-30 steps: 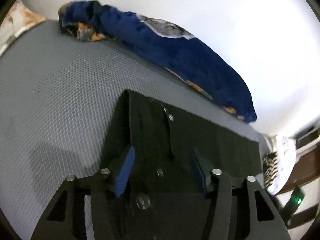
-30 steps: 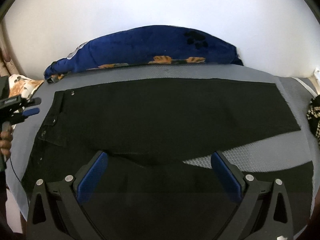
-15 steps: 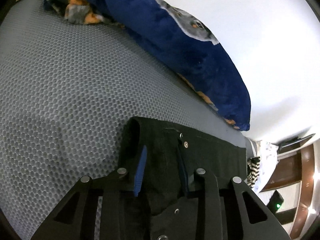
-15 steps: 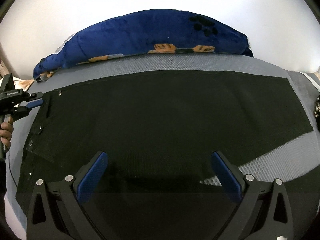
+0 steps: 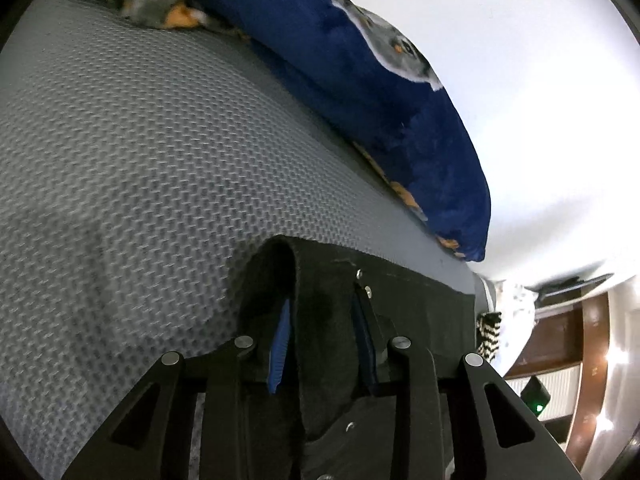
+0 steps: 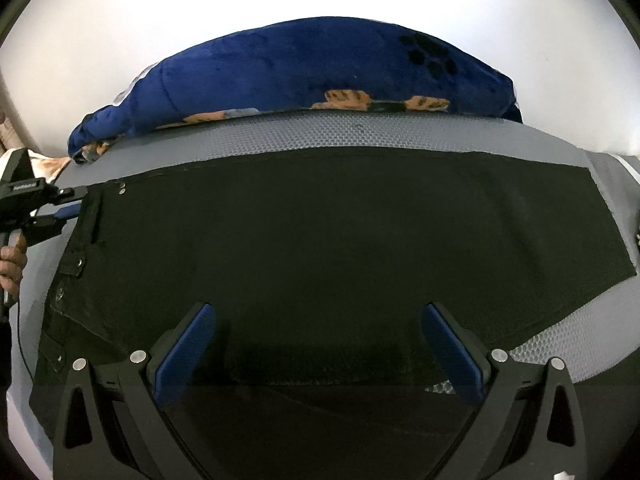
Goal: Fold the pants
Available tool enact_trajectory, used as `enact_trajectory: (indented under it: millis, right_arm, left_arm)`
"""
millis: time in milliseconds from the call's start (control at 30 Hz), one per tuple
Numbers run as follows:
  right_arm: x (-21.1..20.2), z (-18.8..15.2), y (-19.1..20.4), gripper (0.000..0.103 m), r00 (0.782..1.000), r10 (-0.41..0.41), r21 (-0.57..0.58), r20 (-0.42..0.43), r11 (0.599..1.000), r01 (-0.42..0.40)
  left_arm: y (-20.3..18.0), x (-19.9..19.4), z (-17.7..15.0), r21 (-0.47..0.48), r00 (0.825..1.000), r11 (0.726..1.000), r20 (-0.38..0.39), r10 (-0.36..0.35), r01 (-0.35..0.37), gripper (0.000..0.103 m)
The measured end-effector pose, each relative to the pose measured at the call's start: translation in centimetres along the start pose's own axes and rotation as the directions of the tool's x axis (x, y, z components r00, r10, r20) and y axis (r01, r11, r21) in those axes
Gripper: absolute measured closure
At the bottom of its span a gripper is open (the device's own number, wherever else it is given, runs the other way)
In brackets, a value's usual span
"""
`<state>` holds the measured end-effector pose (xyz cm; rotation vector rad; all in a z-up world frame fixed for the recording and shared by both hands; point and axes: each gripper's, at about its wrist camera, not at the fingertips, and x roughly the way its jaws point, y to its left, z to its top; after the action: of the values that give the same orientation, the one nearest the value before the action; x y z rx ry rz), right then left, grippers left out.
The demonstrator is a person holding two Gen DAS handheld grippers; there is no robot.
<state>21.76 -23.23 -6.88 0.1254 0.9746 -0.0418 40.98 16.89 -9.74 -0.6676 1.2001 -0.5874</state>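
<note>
The black pants [image 6: 320, 248] lie spread flat across the grey honeycomb mattress [image 5: 120, 152], waistband toward the left of the right wrist view and leg ends toward the right. A blue blanket [image 6: 288, 76] (orange animal prints, dark paw marks) is bunched along the white wall behind them.

The left gripper [image 5: 324, 344] has just been closing and now pinches a raised fold of the waistband corner: black cloth fills the gap between its blue pads [image 5: 280, 344], humped up off the mattress, with two metal rivets just beyond the far pad. In the right wrist view that gripper [image 6: 70, 206] meets the pants at their far waist corner, and a hand [image 6: 12, 256] holds its grip below.

The right gripper [image 6: 320, 344] hangs over the near edge of the pants with its fingers spread wide, blue pads [image 6: 184, 352] well apart and nothing between them; whether the tips touch the cloth cannot be told
</note>
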Motion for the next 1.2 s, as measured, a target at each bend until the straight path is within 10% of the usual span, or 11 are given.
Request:
enact_trajectory:
  millis: [700, 1200]
  right_arm:
    - [2.4, 4.4, -1.8, 0.001, 0.993, 0.115, -0.151, -0.033, 0.981, -0.119]
    - [6.7, 13.8, -3.9, 0.012, 0.950, 0.221, -0.525, -0.219, 0.795, -0.305]
  left_arm:
    - [-4.5, -1.4, -1.1, 0.205, 0.993, 0.978, 0.102, -0.065, 0.043, 0.096]
    - [-10.1, -7.6, -7.9, 0.381, 0.972, 0.914, 0.122, -0.201, 0.141, 0.096]
